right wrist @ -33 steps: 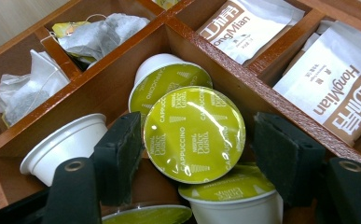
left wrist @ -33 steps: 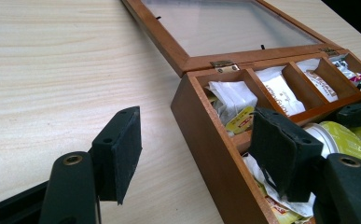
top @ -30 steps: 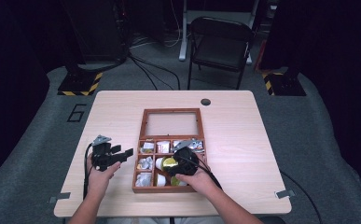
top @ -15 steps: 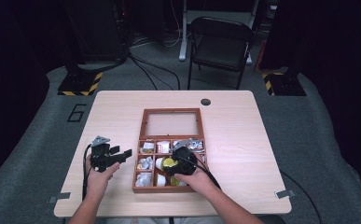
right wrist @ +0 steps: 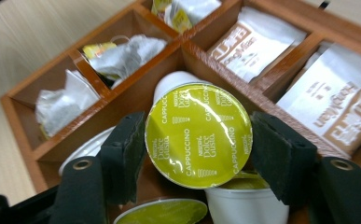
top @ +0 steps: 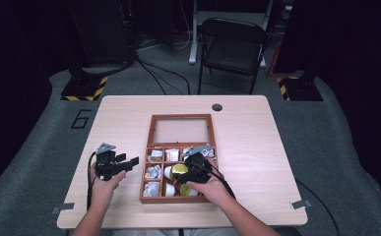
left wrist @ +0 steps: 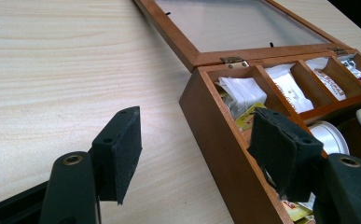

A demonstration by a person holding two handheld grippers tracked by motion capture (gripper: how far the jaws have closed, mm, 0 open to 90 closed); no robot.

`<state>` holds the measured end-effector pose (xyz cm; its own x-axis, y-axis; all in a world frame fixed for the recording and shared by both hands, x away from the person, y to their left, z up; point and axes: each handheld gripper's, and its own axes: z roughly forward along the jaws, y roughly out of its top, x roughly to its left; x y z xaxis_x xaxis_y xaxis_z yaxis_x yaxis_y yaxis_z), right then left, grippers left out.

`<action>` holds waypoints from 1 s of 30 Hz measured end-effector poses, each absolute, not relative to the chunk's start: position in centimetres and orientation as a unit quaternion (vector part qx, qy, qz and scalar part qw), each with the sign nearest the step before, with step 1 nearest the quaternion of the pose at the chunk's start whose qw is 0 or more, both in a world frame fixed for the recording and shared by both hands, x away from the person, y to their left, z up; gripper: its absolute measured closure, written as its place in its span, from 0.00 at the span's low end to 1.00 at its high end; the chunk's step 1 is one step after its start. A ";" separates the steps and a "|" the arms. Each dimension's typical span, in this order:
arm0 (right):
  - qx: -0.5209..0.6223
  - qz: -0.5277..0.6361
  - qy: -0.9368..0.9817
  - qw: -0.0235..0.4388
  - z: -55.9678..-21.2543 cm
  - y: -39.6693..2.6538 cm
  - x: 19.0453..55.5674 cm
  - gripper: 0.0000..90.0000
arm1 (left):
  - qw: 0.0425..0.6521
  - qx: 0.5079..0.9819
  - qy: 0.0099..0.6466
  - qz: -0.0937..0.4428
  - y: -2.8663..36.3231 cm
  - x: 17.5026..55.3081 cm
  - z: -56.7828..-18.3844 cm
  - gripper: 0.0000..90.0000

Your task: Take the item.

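Here, a green-lidded cappuccino capsule (right wrist: 198, 134) sits pinched between the jaws of the right claw (right wrist: 198, 154), raised over the middle compartments of the wooden box (top: 153, 147), where more capsules (right wrist: 243, 200) lie just beneath it. Around it, the neighbouring compartments hold tea bags (right wrist: 122, 56) and paper sachets (right wrist: 255, 42), and the glass lid (top: 180, 130) lies flat on the bench (top: 257, 147). The left claw (top: 124, 163) hovers just beside the box's left wall, jaws spread on nothing.
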<state>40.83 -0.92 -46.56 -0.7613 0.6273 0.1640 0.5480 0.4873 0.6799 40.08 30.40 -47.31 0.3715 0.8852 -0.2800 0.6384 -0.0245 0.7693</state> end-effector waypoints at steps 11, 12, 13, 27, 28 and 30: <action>0.373 0.396 0.832 0.108 -43.5 -5.5 41.7 0.41 | 0.443 0.701 0.542 0.135 30.1 40.6 -47.3 0.38; 0.379 0.397 0.828 0.114 -43.5 -6.2 42.0 0.41 | 0.444 0.701 0.541 0.136 30.0 40.7 -47.3 0.38; 0.388 0.395 0.824 0.118 -43.5 -6.8 42.2 0.41 | 0.445 0.701 0.541 0.135 30.0 40.7 -47.3 0.38; 0.461 0.366 0.791 0.167 -43.5 -13.1 43.5 0.41 | 0.448 0.703 0.537 0.133 29.6 41.3 -47.2 0.38; 0.461 0.367 0.790 0.169 -43.4 -13.3 43.6 0.41 | 0.448 0.702 0.538 0.131 29.5 41.3 -47.2 0.38; 0.465 0.367 0.787 0.172 -43.2 -13.8 43.5 0.41 | 0.448 0.703 0.537 0.130 29.5 41.4 -47.2 0.38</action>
